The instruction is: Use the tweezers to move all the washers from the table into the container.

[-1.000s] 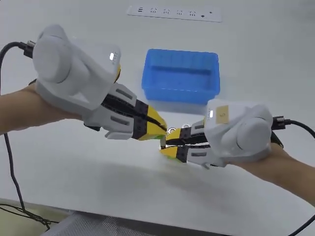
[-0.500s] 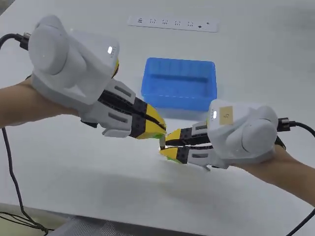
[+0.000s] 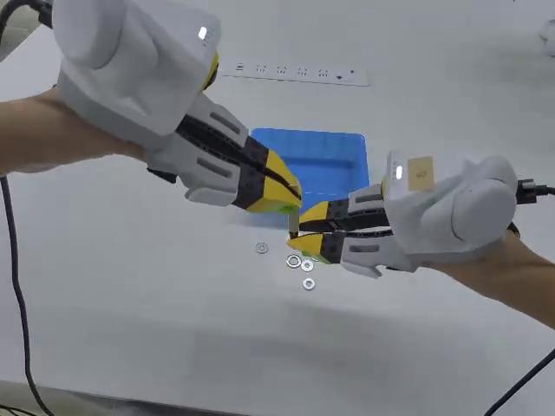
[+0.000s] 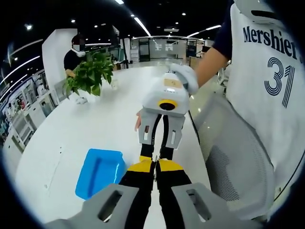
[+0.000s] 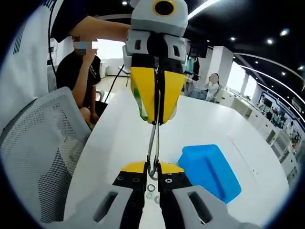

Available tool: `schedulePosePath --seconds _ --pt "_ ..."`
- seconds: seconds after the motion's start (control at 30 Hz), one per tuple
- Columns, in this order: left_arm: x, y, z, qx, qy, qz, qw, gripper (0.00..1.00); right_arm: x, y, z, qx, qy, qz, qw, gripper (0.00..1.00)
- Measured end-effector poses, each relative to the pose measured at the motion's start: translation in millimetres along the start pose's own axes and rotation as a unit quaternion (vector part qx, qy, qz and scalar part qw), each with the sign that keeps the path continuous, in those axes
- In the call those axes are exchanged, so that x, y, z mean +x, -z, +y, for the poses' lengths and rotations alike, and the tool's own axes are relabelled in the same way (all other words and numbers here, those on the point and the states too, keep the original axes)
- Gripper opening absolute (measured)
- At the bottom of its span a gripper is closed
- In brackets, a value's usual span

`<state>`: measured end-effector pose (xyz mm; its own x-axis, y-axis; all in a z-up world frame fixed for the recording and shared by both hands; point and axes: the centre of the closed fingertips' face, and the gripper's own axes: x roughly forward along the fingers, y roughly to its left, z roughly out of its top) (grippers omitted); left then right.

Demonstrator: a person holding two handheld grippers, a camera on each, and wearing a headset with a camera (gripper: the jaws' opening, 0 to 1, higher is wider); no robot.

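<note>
The thin metal tweezers (image 5: 153, 143) are clamped between the left gripper (image 3: 290, 201) and the right gripper (image 3: 300, 232). Both pairs of jaws are pressed together on them, apparently so that the tool can be re-seated into a working hold. This is done just in front of the blue rectangular plastic container (image 3: 305, 135). The small silver ring washers (image 3: 307, 265) lie loose on the white table (image 3: 130, 286), nearer the person than the container. Whether the tweezer tips are parted cannot be told.
</note>
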<state>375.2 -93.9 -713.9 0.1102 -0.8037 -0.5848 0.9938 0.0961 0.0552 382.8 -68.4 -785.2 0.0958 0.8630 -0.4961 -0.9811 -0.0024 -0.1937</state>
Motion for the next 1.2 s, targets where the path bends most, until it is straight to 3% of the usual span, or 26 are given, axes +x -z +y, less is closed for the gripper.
schedulePosePath --seconds 0.27,0.7,0.9,1.03,1.2 --pt "-2.4 -18.0 26.0 0.024 -0.005 -0.005 0.9997 0.06 -11.5 -8.0 -30.8 -0.007 0.029 -0.007 0.9995 0.09" --pt "3.5 -14.9 75.0 0.045 -0.004 -0.001 0.9990 0.06 -6.7 -1.8 -83.0 -0.004 0.058 -0.010 0.9983 0.09" --pt "7.1 -2.0 103.4 0.047 -0.012 0.004 0.9988 0.06 7.5 8.1 -108.7 -0.005 0.058 -0.004 0.9983 0.09" --pt "13.8 17.5 121.5 0.034 -0.014 0.017 0.9992 0.06 23.7 21.1 -119.7 0.007 0.050 0.001 0.9987 0.09" --pt "27.0 42.2 131.5 0.015 -0.011 0.027 0.9994 0.06 44.9 48.0 -125.8 0.023 0.034 0.016 0.9990 0.09"
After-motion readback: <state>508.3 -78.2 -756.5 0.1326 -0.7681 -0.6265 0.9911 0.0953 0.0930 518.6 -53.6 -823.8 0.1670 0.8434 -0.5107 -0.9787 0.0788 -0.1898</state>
